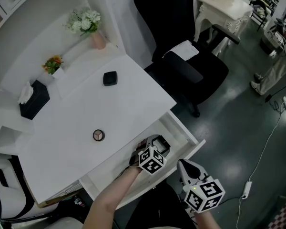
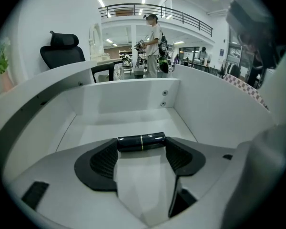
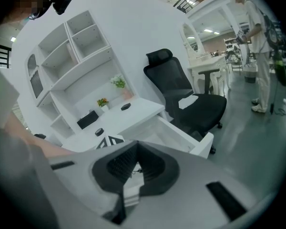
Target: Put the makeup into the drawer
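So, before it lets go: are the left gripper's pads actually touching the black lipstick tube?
Touching. The left gripper view shows the black lipstick tube crosswise between the pads, each end butted against one, no gap.

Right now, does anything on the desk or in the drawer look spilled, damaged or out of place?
Nothing stands out. The left gripper holds a black tube level inside the open drawer; the round compact and the black case lie flat on the desk.
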{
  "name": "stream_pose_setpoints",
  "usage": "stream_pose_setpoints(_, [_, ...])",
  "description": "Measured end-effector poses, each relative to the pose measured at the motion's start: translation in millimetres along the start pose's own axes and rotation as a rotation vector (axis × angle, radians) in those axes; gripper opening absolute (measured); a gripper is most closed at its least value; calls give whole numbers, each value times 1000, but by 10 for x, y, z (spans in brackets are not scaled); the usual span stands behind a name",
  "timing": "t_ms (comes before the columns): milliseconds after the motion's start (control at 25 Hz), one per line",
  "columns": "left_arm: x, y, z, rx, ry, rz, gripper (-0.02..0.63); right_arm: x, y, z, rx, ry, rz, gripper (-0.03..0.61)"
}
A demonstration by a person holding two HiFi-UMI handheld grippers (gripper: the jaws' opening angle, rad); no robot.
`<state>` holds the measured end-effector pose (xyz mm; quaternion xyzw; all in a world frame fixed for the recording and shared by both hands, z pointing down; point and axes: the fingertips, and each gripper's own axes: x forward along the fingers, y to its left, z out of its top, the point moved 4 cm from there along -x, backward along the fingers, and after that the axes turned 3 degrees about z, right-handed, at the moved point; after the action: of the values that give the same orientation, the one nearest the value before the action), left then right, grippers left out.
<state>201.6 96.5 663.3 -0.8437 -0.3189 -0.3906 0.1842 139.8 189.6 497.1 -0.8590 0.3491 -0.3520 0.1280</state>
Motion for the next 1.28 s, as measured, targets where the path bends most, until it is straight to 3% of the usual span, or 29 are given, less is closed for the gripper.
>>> stream_pose_setpoints(320, [-94,35,7,-32,-20,-1,348,25,68,22,-11,-2,20,2])
stream_pose_setpoints(520, [-535,42,188,-99,-114,53,350,72,179,62,-35,7,60,2])
stream_pose_setpoints(840, [-1408,402,281,-219,-260,262,348,346,606,257,-121,14,192,2])
stream_pose_setpoints(1280, [-2401,1072,-204,-443,-334,587,321,617,1212,353,-236,41,343,2])
